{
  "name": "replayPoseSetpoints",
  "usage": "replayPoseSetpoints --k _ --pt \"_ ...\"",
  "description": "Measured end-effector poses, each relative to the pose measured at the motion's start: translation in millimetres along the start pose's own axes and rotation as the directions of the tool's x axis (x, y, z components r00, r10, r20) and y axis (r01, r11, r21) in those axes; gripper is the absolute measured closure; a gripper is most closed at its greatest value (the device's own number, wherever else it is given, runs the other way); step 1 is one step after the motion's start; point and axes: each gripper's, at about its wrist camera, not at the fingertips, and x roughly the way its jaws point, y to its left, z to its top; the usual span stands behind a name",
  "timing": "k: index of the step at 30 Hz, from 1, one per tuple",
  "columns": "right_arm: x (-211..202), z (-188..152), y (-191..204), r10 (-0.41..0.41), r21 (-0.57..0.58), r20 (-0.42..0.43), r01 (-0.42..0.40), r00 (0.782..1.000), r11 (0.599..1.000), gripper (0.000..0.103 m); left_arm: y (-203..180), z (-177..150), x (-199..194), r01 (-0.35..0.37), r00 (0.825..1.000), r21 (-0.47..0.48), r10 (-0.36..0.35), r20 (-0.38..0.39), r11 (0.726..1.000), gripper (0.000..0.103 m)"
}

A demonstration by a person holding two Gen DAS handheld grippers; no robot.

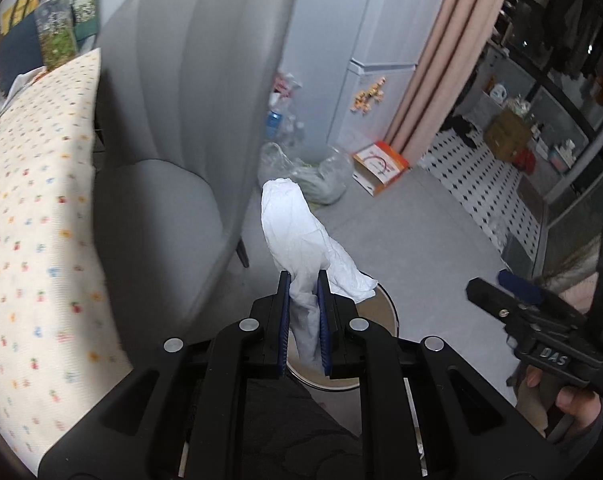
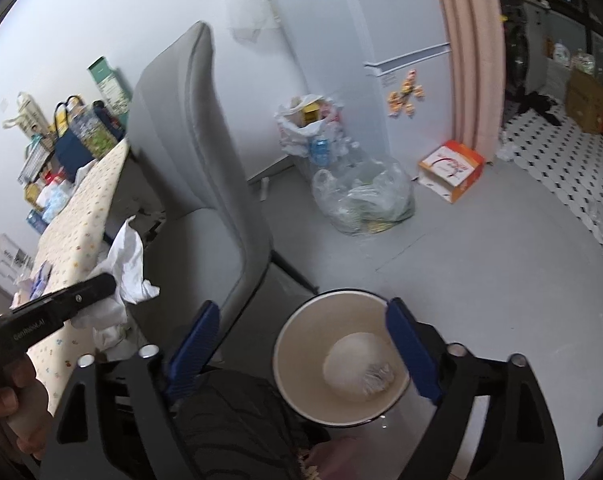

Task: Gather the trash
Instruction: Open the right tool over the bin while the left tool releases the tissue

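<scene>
Closest in, a crumpled white tissue is pinched between the blue pads of the left gripper, its jaws drawn nearly together on the lower end while the rest of the paper stands up above the fingertips. Just beneath and beyond it, part of the round rim of a bin is seen on the floor. From the right wrist view, the right gripper is held with its jaws spread wide and nothing between them touched; the bin is framed in the gap, nearer the right finger, and a pale rounded lump with a bit of wadded paper is seen at its bottom. The left gripper is shown at that view's left edge, the tissue bunched in it above the edge of a dotted tablecloth. A grey chair is placed just beside the table, behind the bin. Farther back, a clear plastic bag of rubbish is set on the grey floor, with a second, white bag against the wall behind it. An orange and white box is laid near a pink curtain, and tiled flooring is seen beyond.
</scene>
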Motion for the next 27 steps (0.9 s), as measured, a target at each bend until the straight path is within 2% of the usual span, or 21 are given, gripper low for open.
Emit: replayPoseSetpoints --k 13,15,17,26,27 --pt "-31 8 -56 -0.121 0.095 0.064 0.115 0.991 0.989 0.010 -58 0 40 0.067 0.995 0.086 -0.060 -0.084 0.994 0.090" --pt "-35 8 -60 -0.132 0.104 0.071 0.124 0.989 0.987 0.010 -61 1 44 0.086 0.992 0.089 -0.078 -0.095 0.992 0.083" --pt "-36 8 -59 -0.138 0.107 0.071 0.131 0.988 0.986 0.010 -63 2 47 0.101 0.991 0.087 -0.092 -0.101 0.991 0.062" --pt "-34 8 -54 -0.142 0.099 0.068 0.135 0.988 0.986 0.010 -58 4 40 0.136 0.989 0.045 -0.134 -0.058 0.990 0.021" --pt "-34 8 -53 -0.141 0.097 0.069 0.134 0.988 0.986 0.010 -57 4 38 0.134 0.990 0.041 -0.132 -0.049 0.990 0.019"
